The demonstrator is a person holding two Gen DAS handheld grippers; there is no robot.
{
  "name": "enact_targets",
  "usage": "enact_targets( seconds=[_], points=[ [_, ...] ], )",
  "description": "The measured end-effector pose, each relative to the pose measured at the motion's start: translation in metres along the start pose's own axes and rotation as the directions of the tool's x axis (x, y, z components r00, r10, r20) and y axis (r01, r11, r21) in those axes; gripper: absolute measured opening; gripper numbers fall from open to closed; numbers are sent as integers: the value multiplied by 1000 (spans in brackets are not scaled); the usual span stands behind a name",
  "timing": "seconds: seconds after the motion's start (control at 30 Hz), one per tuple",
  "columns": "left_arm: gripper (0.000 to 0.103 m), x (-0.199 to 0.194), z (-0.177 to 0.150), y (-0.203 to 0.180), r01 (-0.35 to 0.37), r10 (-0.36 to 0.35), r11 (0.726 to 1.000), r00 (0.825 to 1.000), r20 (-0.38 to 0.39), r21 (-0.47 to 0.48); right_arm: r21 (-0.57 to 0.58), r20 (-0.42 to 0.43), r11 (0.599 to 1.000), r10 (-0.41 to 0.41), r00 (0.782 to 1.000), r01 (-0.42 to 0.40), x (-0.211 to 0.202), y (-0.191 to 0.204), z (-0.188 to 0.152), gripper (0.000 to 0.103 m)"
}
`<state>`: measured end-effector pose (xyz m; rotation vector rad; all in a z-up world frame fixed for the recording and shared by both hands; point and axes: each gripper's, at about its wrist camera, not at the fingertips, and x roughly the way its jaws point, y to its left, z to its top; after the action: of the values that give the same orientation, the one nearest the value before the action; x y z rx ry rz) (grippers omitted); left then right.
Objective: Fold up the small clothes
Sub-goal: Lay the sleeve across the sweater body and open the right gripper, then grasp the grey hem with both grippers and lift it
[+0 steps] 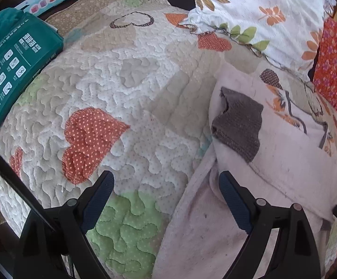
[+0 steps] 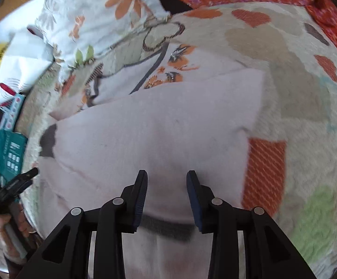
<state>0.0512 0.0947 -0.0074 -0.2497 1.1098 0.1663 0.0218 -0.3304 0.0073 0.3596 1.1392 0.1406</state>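
Left gripper (image 1: 165, 181): fingers spread wide, nothing between them; it hangs over the quilted bedspread (image 1: 112, 88), its right finger (image 1: 234, 202) over the left edge of the pale pink garment (image 1: 257, 186), its left finger over bare quilt beside a green patch. Right gripper (image 2: 166, 179): fingers parted at a moderate gap, holding nothing, over the near part of the same garment (image 2: 159, 127); whether the tips touch the cloth cannot be told. Garment lies on the bed, partly folded: in the right wrist view a plain pink panel is laid across the body, with the printed front (orange flowers, grey lines) showing beyond its far edge (image 2: 168, 62). A grey knit cuff (image 1: 238, 127) rests on top of the pink cloth in the left wrist view; in the right wrist view a grey band (image 2: 168, 229) runs across the cloth close to the fingers, and another grey bit shows at the left end of the fold. Bedspread is cream with orange dotted hearts (image 1: 87, 141). Floral pillow (image 1: 257, 7) lies at the far side of the bed, touching the quilt; red flowered cloth (image 1: 336, 67) beside it. Teal package (image 1: 12, 62) with white icons sits on the quilt's left edge, well apart from the garment. The left gripper's body and the hand (image 2: 17, 223) holding it appear at the left margin of the right wrist view. That view is motion-blurred.
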Motion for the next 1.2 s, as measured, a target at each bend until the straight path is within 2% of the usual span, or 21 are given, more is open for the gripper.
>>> enact_targets(
  seconds=[0.2,0.33,0.4,0.5,0.6,0.73,0.8,0.87,0.9,1.03,1.2],
  points=[
    [91,2,-15,0,67,-67,998,997,-50,7,50,77,999,9,997,-13,-49,-33,-46,49],
    [90,-2,-36,2,171,-172,985,982,-76,-19,128,92,990,51,994,-62,-61,-61,-82,49],
    [90,-9,-53,7,215,-218,975,973,-68,-54,173,92,977,110,990,-125,-61,-71,-102,50],
    [90,-22,-80,11,274,-279,957,960,-40,-99,252,85,932,247,965,-261,-53,-82,-132,50],
    [90,-35,-116,11,279,-281,955,960,-10,-99,288,122,888,339,933,-360,-52,-84,-155,50],
    [90,-43,-159,13,327,-332,938,943,-28,-118,299,133,850,412,901,-433,-51,-81,-177,50],
    [90,-43,-180,14,363,-374,920,926,-51,-146,296,130,839,437,890,-456,-51,-78,-187,50],
    [90,-46,-198,14,359,-368,922,929,-46,-146,301,114,828,462,880,-473,-47,-74,-194,50],
    [90,-45,-203,13,358,-368,923,928,-54,-139,297,101,828,468,878,-476,-45,-71,-197,50],
    [73,-44,-219,8,363,-374,924,923,-92,-120,240,65,856,456,887,-458,-43,-53,-205,50],
    [71,-44,-226,4,361,-370,927,923,-103,-100,173,11,888,432,902,-427,-36,-33,-217,50]
  ],
)
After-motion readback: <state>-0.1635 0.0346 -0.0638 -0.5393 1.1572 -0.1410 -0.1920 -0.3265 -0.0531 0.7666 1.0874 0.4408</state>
